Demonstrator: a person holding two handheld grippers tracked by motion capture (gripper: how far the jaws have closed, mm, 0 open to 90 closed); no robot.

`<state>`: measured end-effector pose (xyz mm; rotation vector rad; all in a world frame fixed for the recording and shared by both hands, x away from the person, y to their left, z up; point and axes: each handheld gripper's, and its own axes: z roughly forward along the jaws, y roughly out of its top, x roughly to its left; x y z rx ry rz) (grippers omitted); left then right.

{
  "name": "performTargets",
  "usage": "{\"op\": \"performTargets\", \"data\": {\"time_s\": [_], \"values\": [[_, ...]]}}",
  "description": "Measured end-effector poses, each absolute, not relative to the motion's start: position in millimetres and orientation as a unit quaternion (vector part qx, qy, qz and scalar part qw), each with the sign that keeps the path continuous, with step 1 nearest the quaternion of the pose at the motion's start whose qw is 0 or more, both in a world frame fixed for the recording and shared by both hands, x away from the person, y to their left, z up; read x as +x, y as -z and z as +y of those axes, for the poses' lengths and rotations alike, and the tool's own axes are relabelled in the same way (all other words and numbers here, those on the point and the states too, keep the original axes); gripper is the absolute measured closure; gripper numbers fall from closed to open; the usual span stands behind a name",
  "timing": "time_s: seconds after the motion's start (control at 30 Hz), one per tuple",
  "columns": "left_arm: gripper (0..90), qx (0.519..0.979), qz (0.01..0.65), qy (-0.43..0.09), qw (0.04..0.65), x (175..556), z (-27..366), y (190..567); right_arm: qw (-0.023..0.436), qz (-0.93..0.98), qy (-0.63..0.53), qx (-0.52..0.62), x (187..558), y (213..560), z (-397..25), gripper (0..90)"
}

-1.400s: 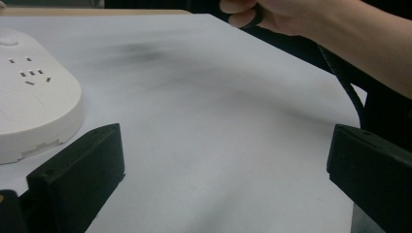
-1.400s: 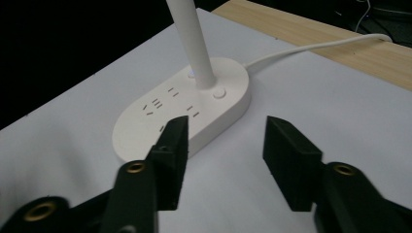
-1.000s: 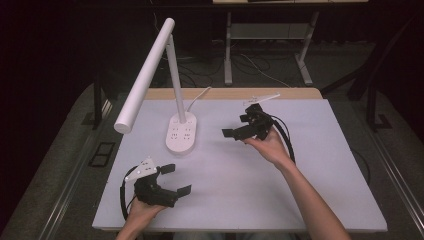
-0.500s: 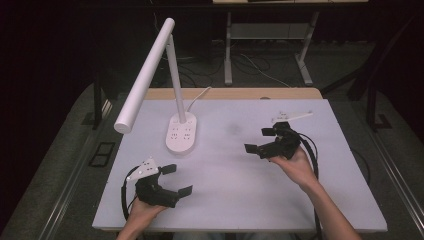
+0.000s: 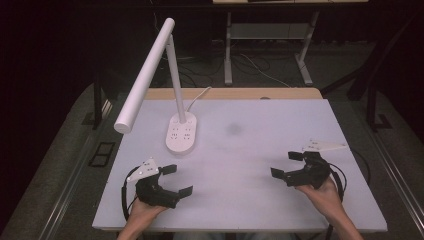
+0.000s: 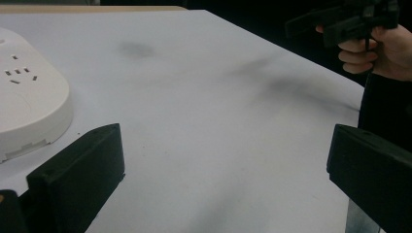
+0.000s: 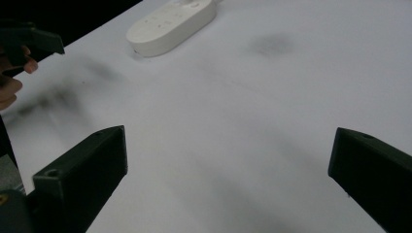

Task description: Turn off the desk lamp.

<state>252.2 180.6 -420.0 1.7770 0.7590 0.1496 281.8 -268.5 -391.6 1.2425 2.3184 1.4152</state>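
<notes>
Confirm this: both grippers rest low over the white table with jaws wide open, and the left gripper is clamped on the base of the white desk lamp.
Not quite. The left gripper holds nothing: the left gripper view shows its jaws spread wide with bare table between them, and the desk lamp's base lies apart, off to one side. The rest stands: the right gripper is open too, low over the table.

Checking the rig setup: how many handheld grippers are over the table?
2: the left gripper near the table's front-left edge, the right gripper front-right, both open.
</notes>
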Motion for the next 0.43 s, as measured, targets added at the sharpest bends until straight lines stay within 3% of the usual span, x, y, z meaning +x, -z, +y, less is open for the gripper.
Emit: {"op": "performTargets", "data": {"time_s": [0.43], "values": [[0.0,0.755,0.324,-0.064,0.566,252,180,420,0.084,0.754,-0.478,0.442,245,412,-290,0.6]]}}
